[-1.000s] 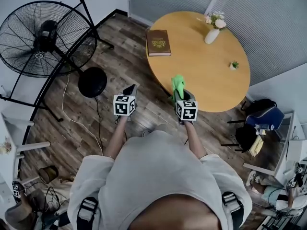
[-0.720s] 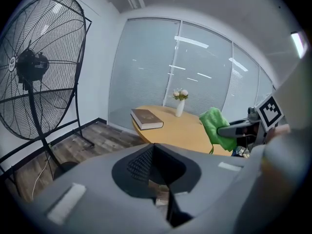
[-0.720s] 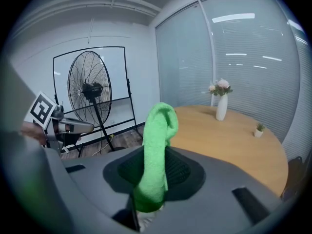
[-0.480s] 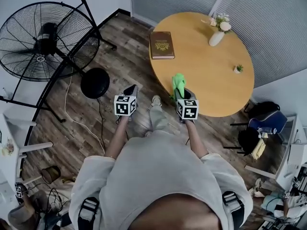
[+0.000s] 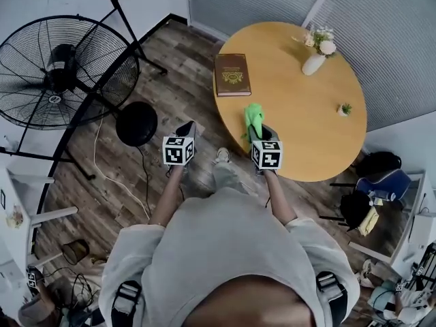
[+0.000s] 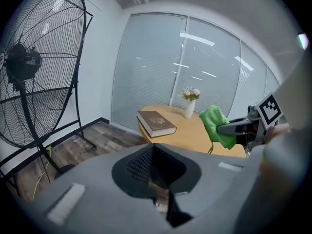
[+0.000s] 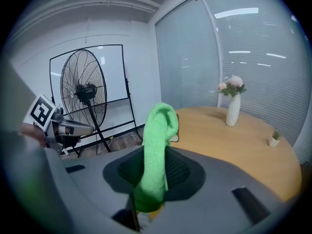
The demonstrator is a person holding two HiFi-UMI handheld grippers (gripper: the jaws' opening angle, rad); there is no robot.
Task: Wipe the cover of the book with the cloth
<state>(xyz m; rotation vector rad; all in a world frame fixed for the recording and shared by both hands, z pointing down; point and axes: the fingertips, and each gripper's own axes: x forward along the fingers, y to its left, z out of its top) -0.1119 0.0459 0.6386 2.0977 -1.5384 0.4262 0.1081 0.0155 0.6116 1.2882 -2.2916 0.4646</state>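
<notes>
A brown book (image 5: 233, 74) with a gold emblem lies flat near the left edge of the round wooden table (image 5: 300, 135). It also shows in the left gripper view as the book (image 6: 156, 122). My right gripper (image 5: 256, 129) is shut on a green cloth (image 5: 253, 118), held over the table's near edge, short of the book. The cloth (image 7: 157, 155) stands up from the jaws and hides most of the book there. My left gripper (image 5: 185, 125) hangs over the floor, left of the table, shut with nothing in it.
A white vase of flowers (image 5: 315, 58) and a tiny potted plant (image 5: 346, 108) stand on the table's far right. A large standing fan (image 5: 58, 70) with a round black base (image 5: 136, 123) is at left. Bags and a chair (image 5: 371, 182) sit at right.
The table and book have drawn nearer and lower in the head view as the person steps towards them. Both grippers keep their pose, the cloth still in the right one.
</notes>
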